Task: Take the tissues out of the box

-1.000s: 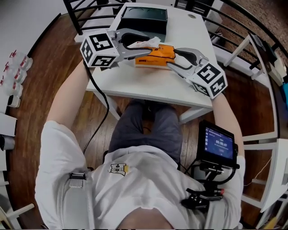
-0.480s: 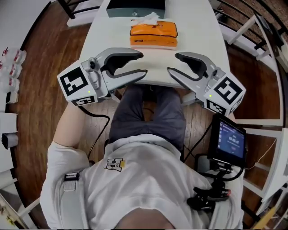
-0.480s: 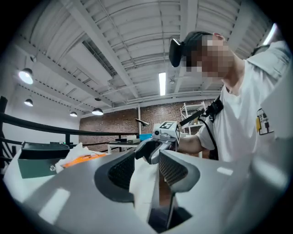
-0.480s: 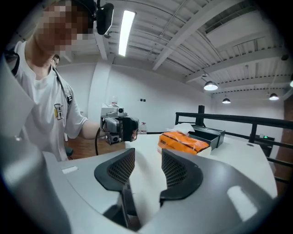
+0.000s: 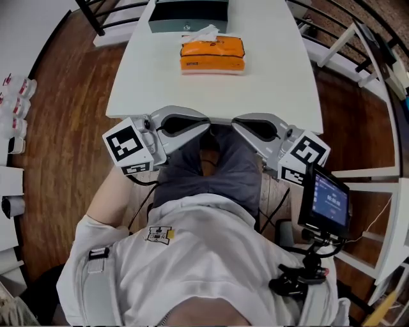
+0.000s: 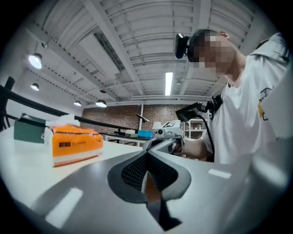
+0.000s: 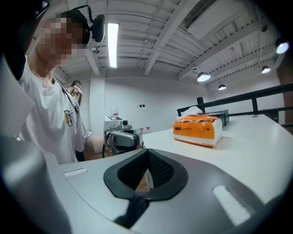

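Note:
An orange tissue box (image 5: 212, 55) lies at the far middle of the white table (image 5: 268, 96), with a white tissue (image 5: 206, 32) poking out of its top. Both grippers hang at the table's near edge, over my lap and well short of the box. The left gripper (image 5: 206, 129) is shut with nothing in it, and the right gripper (image 5: 235, 126) is shut and empty too; their tips point at each other. The left gripper view has the tissue box (image 6: 75, 144) at left behind the shut left gripper (image 6: 146, 153). The right gripper view puts the tissue box (image 7: 198, 130) at right, past the shut right gripper (image 7: 147, 157).
A dark box (image 5: 190, 11) stands at the table's far edge, right behind the tissue box. A small screen on a mount (image 5: 324, 201) sits at my right hip. White racks (image 5: 370, 76) stand to the right and black railings behind the table, on a wooden floor.
Both grippers pulled back from beside the tissue box to the table's near edge, then closed their jaws. The box stays on the table with its tissue sticking out.

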